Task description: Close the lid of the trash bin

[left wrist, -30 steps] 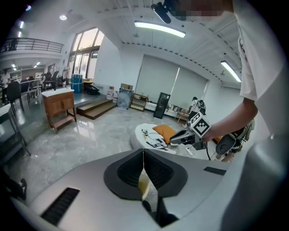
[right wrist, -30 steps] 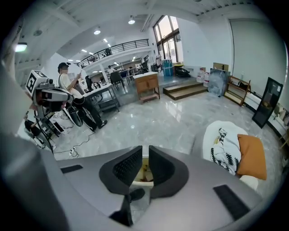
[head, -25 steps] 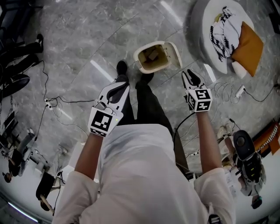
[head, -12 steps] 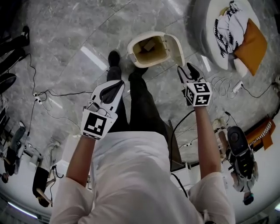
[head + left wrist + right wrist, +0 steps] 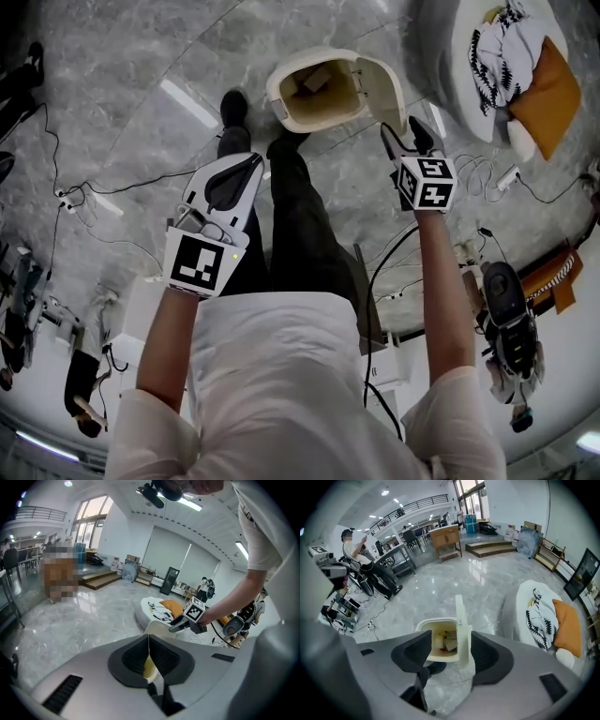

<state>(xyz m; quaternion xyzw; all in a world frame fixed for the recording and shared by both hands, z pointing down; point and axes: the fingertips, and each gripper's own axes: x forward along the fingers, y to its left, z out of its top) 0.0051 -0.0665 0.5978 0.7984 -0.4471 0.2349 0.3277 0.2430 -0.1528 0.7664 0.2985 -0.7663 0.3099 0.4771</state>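
The right gripper point(image 5: 403, 136), jaws just spread and empty, hangs nearest the upright bin lid point(image 5: 384, 89), just beyond its tips.

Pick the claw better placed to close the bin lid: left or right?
Right. The right claw is beside the raised lid, jaws just opened, with the lid's edge in line between them, not gripped. The left claw is shut, farther from the trash bin.
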